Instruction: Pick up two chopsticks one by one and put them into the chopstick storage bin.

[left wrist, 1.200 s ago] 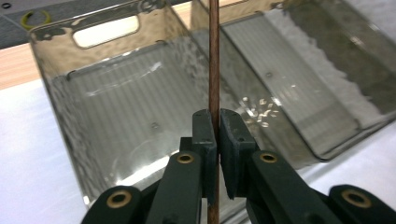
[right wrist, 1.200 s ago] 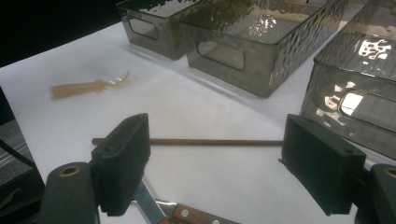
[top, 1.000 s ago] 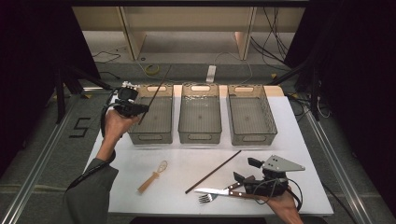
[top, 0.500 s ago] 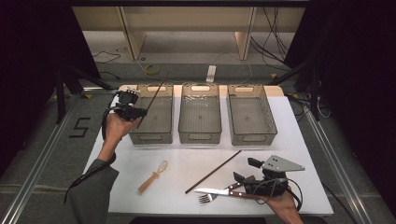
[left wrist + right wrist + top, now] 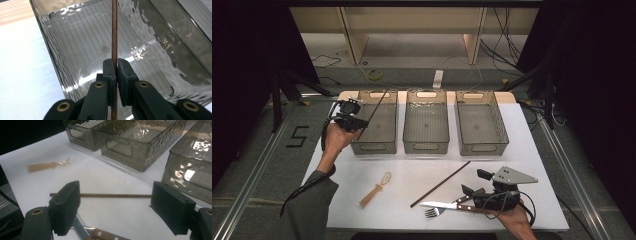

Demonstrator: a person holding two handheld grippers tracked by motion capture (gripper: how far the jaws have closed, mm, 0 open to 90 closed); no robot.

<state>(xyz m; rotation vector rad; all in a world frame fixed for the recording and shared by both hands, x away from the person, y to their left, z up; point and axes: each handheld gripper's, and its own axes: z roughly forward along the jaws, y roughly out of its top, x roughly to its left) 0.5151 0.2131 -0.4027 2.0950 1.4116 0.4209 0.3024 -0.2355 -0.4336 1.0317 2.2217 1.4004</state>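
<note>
My left gripper [image 5: 356,120] is shut on a thin brown chopstick [image 5: 379,102] that slants up and away over the left smoky plastic bin [image 5: 374,142]. In the left gripper view the pads [image 5: 110,70] pinch the chopstick [image 5: 114,30] above the bin's ribbed floor [image 5: 82,50]. My right gripper [image 5: 473,184] rests low at the table's front right, jaws wide open. A second chopstick [image 5: 112,195] lies flat on the table beyond its pads [image 5: 66,205]. A wooden-handled knife [image 5: 100,235] lies just under the left jaw.
Three bins stand in a row at the back: left, middle [image 5: 426,147] and right [image 5: 482,146]. A pale wooden utensil [image 5: 374,190] lies front left. The loose chopstick [image 5: 441,184] slants across the centre, with the knife and a fork [image 5: 434,209] in front of it.
The left gripper has sunk a little with the chopstick toward the left bin. The right gripper has kept still.
</note>
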